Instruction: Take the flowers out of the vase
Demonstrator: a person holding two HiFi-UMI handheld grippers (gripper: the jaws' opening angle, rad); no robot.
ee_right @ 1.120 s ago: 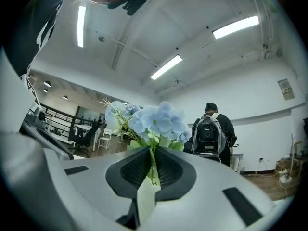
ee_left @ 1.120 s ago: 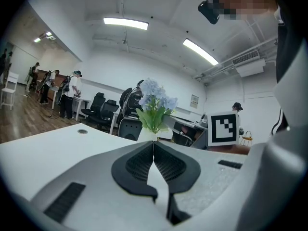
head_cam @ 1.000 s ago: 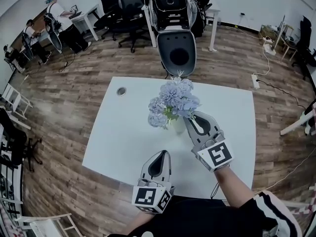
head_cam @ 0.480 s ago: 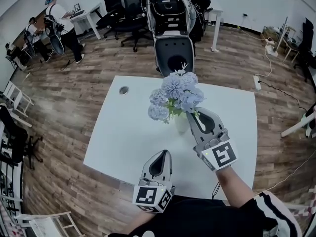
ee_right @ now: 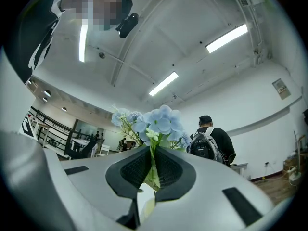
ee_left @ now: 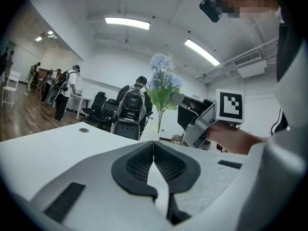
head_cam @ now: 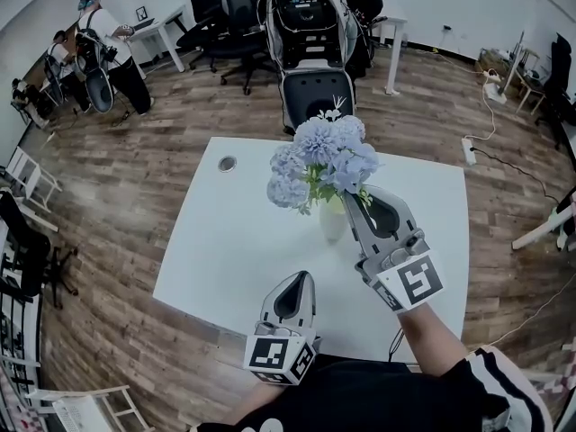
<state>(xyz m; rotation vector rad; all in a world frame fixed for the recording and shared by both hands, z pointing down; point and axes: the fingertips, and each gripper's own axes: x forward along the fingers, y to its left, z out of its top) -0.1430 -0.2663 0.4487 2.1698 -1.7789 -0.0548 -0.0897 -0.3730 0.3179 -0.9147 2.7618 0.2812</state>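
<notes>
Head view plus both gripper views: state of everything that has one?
right gripper: shut on stems of flowers
left gripper: shut, empty
flowers: held up, heads above vase
vase: upright on table, ungripped

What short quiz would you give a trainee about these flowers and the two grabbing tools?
1. Which part of the flowers is the right gripper shut on? A a blue head; B the green stems; C no part.
2. True or false: the left gripper is shut with nothing between its jaws.
3. Fill in: the white vase stands on the white ____.
Key: 1 B; 2 true; 3 table.
</notes>
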